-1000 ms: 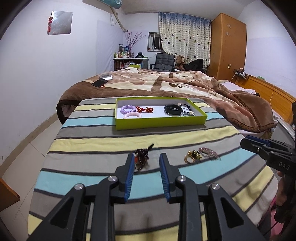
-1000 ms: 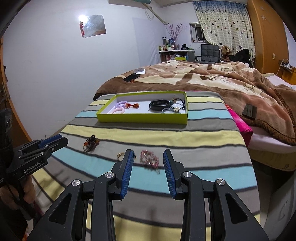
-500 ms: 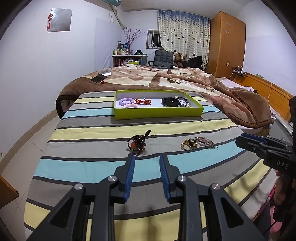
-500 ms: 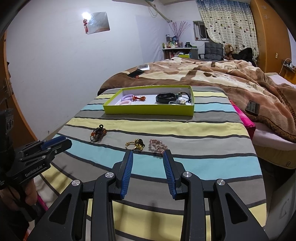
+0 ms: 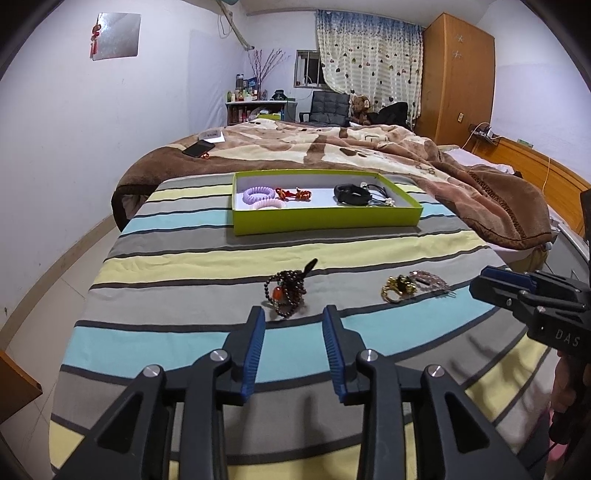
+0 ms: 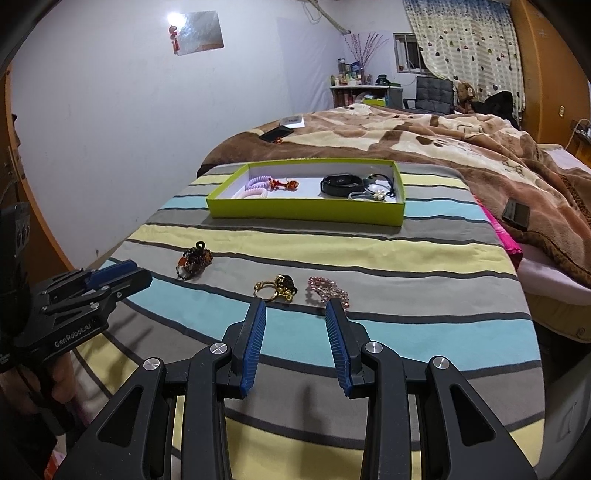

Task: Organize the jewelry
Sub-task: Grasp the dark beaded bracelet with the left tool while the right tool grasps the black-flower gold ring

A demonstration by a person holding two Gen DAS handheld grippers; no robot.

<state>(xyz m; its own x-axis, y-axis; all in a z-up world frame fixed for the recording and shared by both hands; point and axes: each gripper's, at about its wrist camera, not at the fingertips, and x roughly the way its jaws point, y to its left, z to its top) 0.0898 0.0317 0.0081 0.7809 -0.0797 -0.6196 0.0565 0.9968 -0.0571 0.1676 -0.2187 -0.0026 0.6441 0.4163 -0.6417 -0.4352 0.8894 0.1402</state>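
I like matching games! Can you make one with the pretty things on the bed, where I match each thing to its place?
Things:
1. purple coil band
2. black band
3. dark bead bracelet
4. pink sparkly piece

Places:
A. on the striped cover, just ahead of the left tool
B. right part of the green box
C. on the cover, beside the gold piece
D. left part of the green box

Pairs: 1-D, 2-B, 3-A, 4-C

You get even, cool indoor light from overhead, bright enough that both views stay sharp. A hot glare spot burns on the reflective wall panel (image 6: 197, 33) in your right wrist view. Soft shadows fall under each tool onto the striped bedspread (image 5: 184, 258). Fisheye bending curves the walls, and dark vignetting fills the corners.
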